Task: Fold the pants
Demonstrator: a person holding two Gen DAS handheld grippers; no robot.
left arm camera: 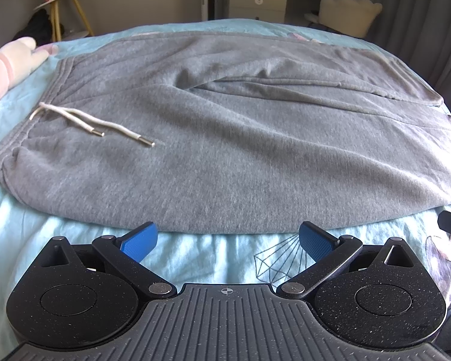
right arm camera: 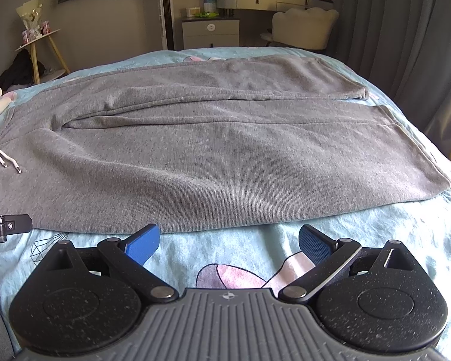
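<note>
So the grey pants (left arm camera: pixel 225 138) were laid out flat across the bed (left arm camera: pixel 213 258), on a light blue sheet with cartoon prints. Waistband sat over at 9 o'clock, legs ran out toward 3 o'clock, one leg lying behind the other with a crease between them. The white drawstring (left arm camera: pixel 84 120) was flopped loose on the fabric near the waistband, metal tips pointing toward 4 o'clock.

Left gripper (left arm camera: pixel 228 240) hovered just off the near hem edge, blue fingers (left arm camera: pixel 139 240) spread wide apart and holding nothing. Right gripper (right arm camera: pixel 229 242) was the same deal, fingers (right arm camera: pixel 314 245) wide apart over the sheet, right beside the pants edge but not touching it. Its neighbour's black tip poked in at 9 o'clock in the right view.

A pink plush toy (left arm camera: pixel 12 60) lay at 10 o'clock beside the waistband.
</note>
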